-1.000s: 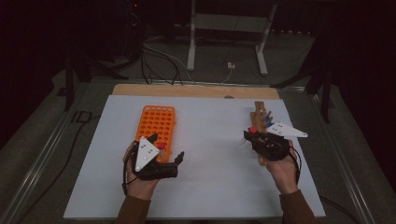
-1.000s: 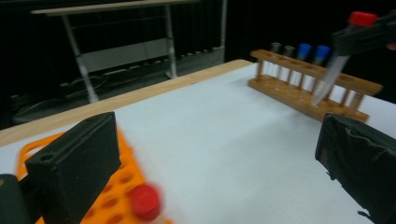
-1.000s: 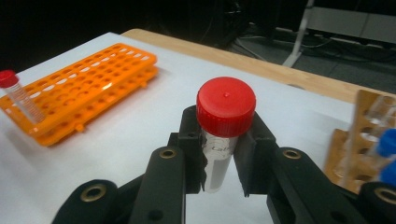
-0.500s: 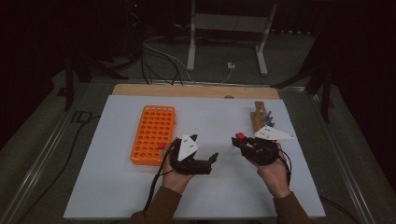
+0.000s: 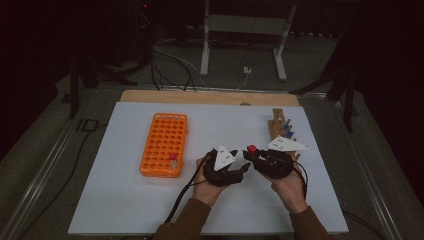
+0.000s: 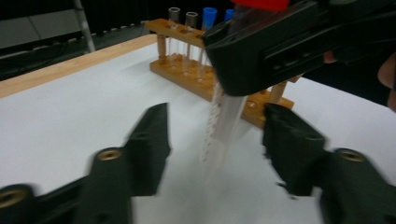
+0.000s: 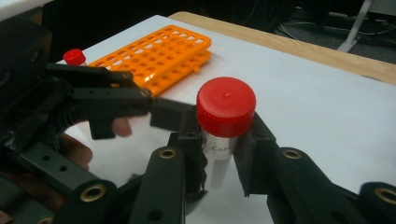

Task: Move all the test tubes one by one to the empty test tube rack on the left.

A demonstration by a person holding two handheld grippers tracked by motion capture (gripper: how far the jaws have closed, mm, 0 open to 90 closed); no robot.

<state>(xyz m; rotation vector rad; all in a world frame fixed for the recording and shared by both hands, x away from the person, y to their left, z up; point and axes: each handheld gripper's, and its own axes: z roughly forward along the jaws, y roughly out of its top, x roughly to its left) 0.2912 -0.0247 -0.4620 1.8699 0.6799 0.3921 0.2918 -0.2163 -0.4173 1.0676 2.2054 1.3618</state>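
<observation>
My right gripper (image 7: 219,154) is shut on a clear tube with a red cap (image 7: 225,106), held upright just below the cap. That red-capped tube (image 5: 251,148) sits at mid-table in the high view, in my right gripper (image 5: 253,156). My left gripper (image 5: 244,168) faces it from the left, open. In the left gripper view the tube's clear body (image 6: 223,126) hangs between the open jaws of the left gripper (image 6: 219,154), touching neither. The left gripper (image 7: 100,100) appears close beside the tube in the right gripper view.
An orange tube rack (image 5: 165,145) lies left of centre with one red-capped tube (image 5: 173,156) in its near corner. A wooden rack (image 5: 279,127) with blue-capped and open tubes stands behind the right hand. The wooden rack (image 6: 196,70) lies past the tube.
The left gripper swung right from the orange rack to the table's middle. The right gripper came left from the wooden rack with the red-capped tube, and the two now meet.
</observation>
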